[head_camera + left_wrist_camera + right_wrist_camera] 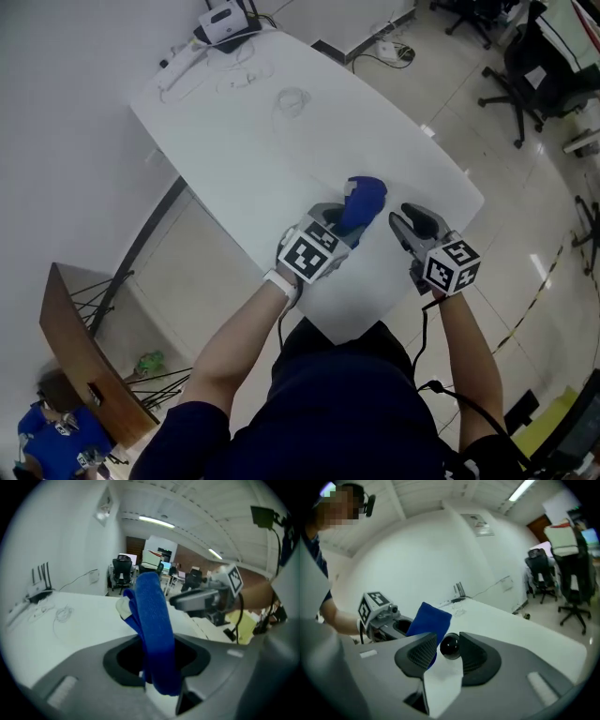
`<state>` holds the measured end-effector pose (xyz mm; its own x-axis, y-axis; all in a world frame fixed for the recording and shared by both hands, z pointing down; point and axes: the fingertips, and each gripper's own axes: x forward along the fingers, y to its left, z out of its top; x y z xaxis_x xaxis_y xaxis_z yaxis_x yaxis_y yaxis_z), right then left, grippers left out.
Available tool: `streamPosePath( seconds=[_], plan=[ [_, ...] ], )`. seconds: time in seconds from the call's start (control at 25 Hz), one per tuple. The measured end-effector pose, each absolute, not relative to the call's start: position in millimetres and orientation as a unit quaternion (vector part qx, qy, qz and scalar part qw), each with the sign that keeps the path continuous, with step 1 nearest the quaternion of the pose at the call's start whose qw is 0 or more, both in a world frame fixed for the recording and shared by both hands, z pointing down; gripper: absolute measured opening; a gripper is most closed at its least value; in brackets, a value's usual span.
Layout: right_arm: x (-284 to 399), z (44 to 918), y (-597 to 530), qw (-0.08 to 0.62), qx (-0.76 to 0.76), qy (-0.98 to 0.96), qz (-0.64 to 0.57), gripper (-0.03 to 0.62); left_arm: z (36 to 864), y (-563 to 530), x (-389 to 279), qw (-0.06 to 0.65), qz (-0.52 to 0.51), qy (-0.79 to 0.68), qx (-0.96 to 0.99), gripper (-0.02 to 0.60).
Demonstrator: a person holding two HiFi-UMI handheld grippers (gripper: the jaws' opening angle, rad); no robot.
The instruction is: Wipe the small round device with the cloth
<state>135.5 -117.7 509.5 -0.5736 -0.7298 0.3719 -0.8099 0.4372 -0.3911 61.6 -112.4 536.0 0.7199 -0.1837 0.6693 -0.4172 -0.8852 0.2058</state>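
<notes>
1. The wipe looks about to begin. Above the tabletop's (281, 141) near edge, the left gripper (157, 667) clamps the blue cloth (152, 620), and the right gripper (410, 220) pinches the small round device (450, 647) at its tips.
2. Next, the cloth must press and rub the device without dislodging it.

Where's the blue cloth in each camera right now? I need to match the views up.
Head view: blue cloth at centre, held in the left gripper.
Left gripper view: dead centre, running up from between the jaws.
Right gripper view: left of centre, behind the small round device.
Shared landmark: the white table.
</notes>
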Motion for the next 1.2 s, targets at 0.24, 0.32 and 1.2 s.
streamPosePath(
  seconds=[0.24, 0.32, 1.2],
  plan=[
    [102.1, 529.8, -140.6, 0.255, 0.317, -0.900, 0.155, 0.167, 554.0, -111.1, 62.0, 0.122, 0.363, -0.169, 0.908, 0.158],
    [96.6, 527.9, -141.5, 0.281, 0.282, -0.909, 0.123, 0.164, 554.1, -116.7, 57.7, 0.128, 0.359, -0.165, 0.910, 0.158],
    [91.3, 547.5, -148.4, 0.299, 0.265, -0.910, 0.114, 0.144, 633.1, -130.2, 41.2, 0.615, 0.155, -0.282, 0.720, 0.158]
  ],
)
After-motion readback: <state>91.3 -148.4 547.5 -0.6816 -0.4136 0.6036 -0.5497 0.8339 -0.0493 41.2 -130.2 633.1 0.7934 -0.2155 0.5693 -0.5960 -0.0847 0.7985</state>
